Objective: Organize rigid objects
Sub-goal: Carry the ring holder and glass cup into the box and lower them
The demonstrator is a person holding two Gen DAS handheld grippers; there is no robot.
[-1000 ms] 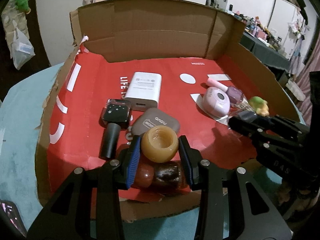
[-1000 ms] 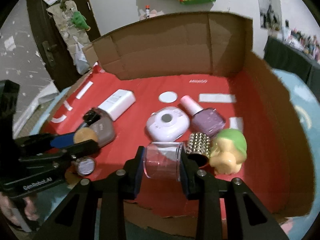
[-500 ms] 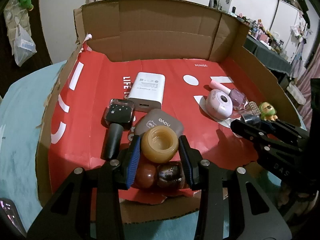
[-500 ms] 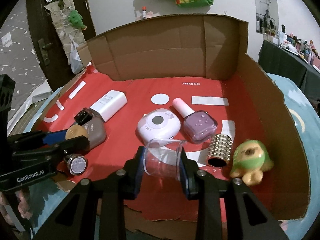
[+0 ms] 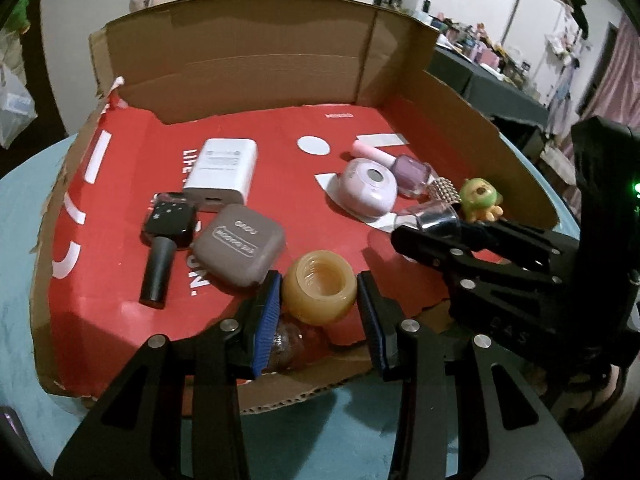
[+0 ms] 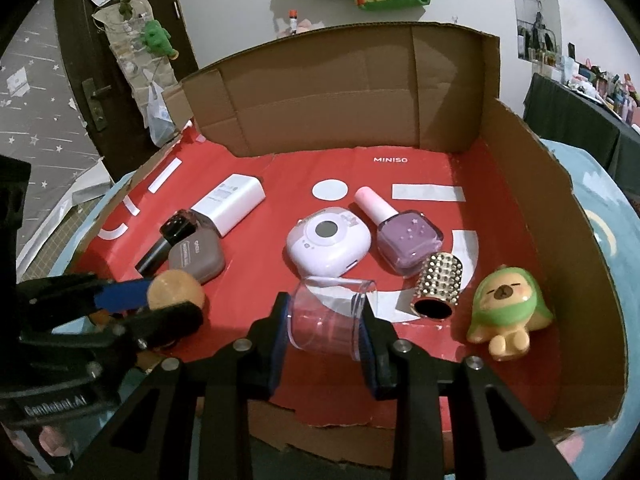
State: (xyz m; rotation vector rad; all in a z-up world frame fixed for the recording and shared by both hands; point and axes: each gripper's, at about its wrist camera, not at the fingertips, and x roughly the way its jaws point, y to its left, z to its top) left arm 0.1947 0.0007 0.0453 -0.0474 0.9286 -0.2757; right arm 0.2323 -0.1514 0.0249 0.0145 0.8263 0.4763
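My left gripper [image 5: 318, 292] is shut on an amber round jar [image 5: 320, 286] just above the front edge of a cardboard box [image 5: 256, 52] with a red floor. Under the jar a small glassy item [image 5: 286, 340] is half hidden. My right gripper [image 6: 324, 320] is shut on a clear plastic cup [image 6: 328, 314] lying on its side, low over the red floor near the front. In the right wrist view the left gripper [image 6: 160, 308] with the amber jar [image 6: 174, 290] is at the left.
In the box lie a white power bank [image 5: 224, 168], a black star bottle [image 5: 166, 236], a brown case [image 5: 240, 244], a lilac toy camera [image 6: 326, 244], a purple nail polish bottle [image 6: 400, 232], a gold studded cap [image 6: 440, 282] and a green capybara figure [image 6: 506, 310]. A teal mat [image 5: 16, 240] surrounds the box.
The left gripper has shifted right along the box front with the amber jar; the brown case now lies to its left. In the right wrist view the cup stands clear of the studded cap and figure.
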